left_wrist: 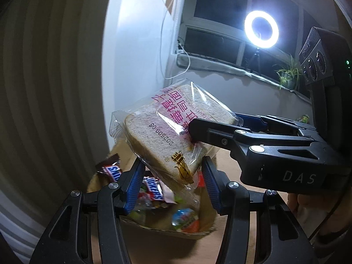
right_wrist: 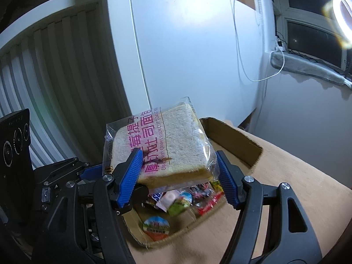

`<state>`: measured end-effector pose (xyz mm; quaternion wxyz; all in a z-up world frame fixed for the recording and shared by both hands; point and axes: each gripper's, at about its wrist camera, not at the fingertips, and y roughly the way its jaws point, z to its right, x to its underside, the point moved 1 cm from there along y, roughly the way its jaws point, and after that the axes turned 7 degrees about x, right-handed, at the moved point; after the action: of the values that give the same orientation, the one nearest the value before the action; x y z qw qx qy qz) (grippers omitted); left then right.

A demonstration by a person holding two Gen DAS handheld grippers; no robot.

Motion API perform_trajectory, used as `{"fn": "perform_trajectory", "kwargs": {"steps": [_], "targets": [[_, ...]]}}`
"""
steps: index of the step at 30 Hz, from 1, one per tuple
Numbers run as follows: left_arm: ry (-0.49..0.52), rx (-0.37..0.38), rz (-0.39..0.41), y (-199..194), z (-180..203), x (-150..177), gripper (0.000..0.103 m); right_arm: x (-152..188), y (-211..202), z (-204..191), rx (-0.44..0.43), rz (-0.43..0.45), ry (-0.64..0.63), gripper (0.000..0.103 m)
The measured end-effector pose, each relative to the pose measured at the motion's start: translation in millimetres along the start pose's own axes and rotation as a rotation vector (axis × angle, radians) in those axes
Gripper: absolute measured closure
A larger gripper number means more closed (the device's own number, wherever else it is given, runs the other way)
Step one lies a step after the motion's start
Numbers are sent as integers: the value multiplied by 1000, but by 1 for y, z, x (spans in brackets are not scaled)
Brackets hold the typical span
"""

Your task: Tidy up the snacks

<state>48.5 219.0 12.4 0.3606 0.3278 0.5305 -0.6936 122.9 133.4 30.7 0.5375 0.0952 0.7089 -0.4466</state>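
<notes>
Both tongs share one wrapped bread slice [left_wrist: 167,132]: the left tongs [left_wrist: 171,182], part-open, pinch its lower edge while the right tongs [right_wrist: 178,173], wider, clamp its sides. That holds it mid-frame above the cardboard box [right_wrist: 233,136] of snacks on the table [right_wrist: 286,187], likely for packing.

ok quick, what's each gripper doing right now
left gripper: shut on the packaged toast bread, gripping its lower edge.
right gripper: shut on the same packaged toast bread, above the cardboard box.
</notes>
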Motion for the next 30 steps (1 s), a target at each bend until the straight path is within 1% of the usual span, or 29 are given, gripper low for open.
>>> {"fn": "perform_trajectory", "kwargs": {"steps": [2, 3, 4, 6, 7, 10, 11, 12, 13, 14, 15, 16, 18, 20, 22, 25, 26, 30], "targets": [[-9, -11, -19, 5, -6, 0, 49, 3, 6, 3, 16, -11, -2, 30], [-10, -23, -22, 6, -7, 1, 43, 6, 6, 4, 52, -8, -3, 29], [-11, -46, -12, 5, -8, 3, 32, 9, 5, 5, 82, 2, -10, 28], [-6, -89, 22, -1, -11, 6, 21, 20, -5, 8, 110, 29, -7, 25], [6, -109, 23, -3, -10, 8, 19, 26, -12, 10, 120, 46, 9, 20], [31, -126, 10, -5, -4, 10, 16, 45, -38, 22, 169, 93, 58, 15], [33, -131, 16, -7, -4, 10, 16, 50, -48, 26, 188, 113, 68, 7], [33, -137, 22, -10, -3, 10, 15, 54, -57, 30, 202, 132, 80, 3], [36, -146, 27, -13, 0, 9, 14, 58, -69, 35, 215, 154, 99, 0], [41, -154, 28, -14, 1, 9, 13, 62, -79, 40, 224, 170, 111, 0], [49, -166, 28, -15, 2, 8, 5, 66, -88, 45, 249, 177, 117, 0], [54, -183, 36, -18, 4, 8, 0, 70, -96, 49, 283, 178, 118, 0], [54, -183, 59, -24, 10, 7, 0, 76, -108, 53, 330, 179, 125, 0], [45, -159, 63, -27, 14, 7, 0, 84, -122, 58, 371, 183, 144, 0], [49, -157, 65, -29, 21, 7, 0, 87, -130, 64, 413, 181, 171, 0], [55, -165, 80, -33, 32, 8, 0, 95, -140, 72, 423, 162, 219, 0], [50, -155, 85, -35, 36, 8, 0, 97, -143, 74, 421, 156, 229, 0], [40, -118, 97, -35, 51, 6, 0, 106, -154, 79, 459, 146, 242, 0]]}}
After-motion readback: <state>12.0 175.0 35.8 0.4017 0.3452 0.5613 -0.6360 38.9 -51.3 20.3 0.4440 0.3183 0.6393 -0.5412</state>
